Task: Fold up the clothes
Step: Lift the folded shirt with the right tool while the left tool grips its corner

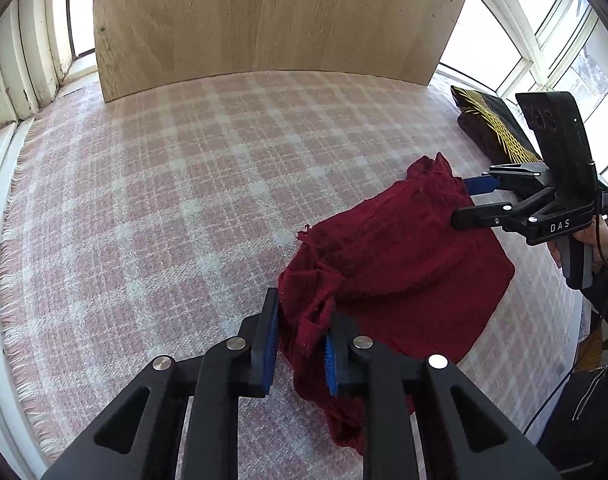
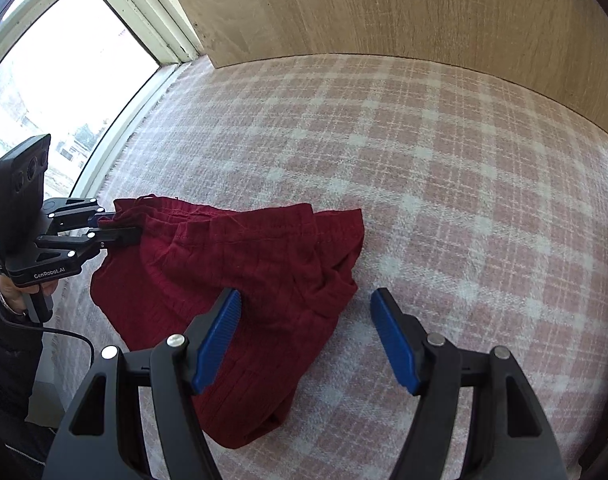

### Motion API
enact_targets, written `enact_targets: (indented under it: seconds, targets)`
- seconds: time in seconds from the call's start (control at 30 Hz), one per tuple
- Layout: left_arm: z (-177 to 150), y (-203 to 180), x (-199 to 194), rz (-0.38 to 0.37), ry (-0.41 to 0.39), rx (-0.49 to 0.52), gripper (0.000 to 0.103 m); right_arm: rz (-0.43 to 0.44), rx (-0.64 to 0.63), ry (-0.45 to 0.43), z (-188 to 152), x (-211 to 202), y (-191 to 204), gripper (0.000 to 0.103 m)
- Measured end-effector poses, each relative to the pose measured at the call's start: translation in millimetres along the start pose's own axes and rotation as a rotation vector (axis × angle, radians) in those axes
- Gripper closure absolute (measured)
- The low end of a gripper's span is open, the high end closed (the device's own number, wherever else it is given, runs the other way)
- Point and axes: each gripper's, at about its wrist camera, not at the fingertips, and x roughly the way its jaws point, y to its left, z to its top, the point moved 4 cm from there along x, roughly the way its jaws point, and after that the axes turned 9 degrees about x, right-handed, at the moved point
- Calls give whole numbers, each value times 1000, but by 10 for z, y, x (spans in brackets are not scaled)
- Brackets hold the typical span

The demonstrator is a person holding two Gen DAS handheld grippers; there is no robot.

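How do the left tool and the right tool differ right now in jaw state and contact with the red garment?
The left tool has its jaws closed down on a bunched fold of the red garment; the right tool has its jaws spread wide and grips nothing. The left tool sits at one gathered edge of the garment; the right tool sits at the opposite edge, one finger over the cloth and the other over the plaid blanket. Both have blue pads.

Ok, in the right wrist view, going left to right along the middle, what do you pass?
Left claw gripping the cloth's corner → dark red garment → bare pink checked blanket.
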Motion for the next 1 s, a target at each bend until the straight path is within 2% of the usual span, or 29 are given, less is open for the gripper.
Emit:
enact_targets:
  seconds: [0.03,0.07,0.13,0.2,0.23,0.3,0.37,0.5,0.67,0.77,0.9,1.0]
  targets:
    - [1,3,-2,0,-1,2,86,-15,-21,1,0,17,37,38]
    - [1,6,-3,-1,-2,0,86,-31,-43,2,0,34,76,48]
    - [1,11,-4,-2,-4,-3,86,-54,-85,8,3,73,146,56]
    - [4,7,0,-1,-4,-1,86,-63,-112,18,13,85,174,59]
    - [7,1,6,0,-4,-1,86,-54,-115,26,20,86,174,63]
    - [0,10,-8,3,-6,2,86,-22,-112,28,30,62,168,79]
    - [-16,13,-35,9,-14,7,86,-22,-131,10,-3,10,186,84]
    - [-60,2,-113,7,-43,-7,87,-24,-151,-42,-81,-112,276,85]
    - [-110,-38,-262,-9,-82,-35,87,19,-92,-78,-127,-285,244,85]
    - [-137,-119,-377,4,-98,-25,88,7,-123,-124,-234,-411,373,85]
    - [-263,-449,-691,57,-114,53,88,-29,-202,-210,-491,-767,616,85]
    - [-334,-640,-936,39,-141,64,88,-38,-211,-252,-689,-1056,725,85]
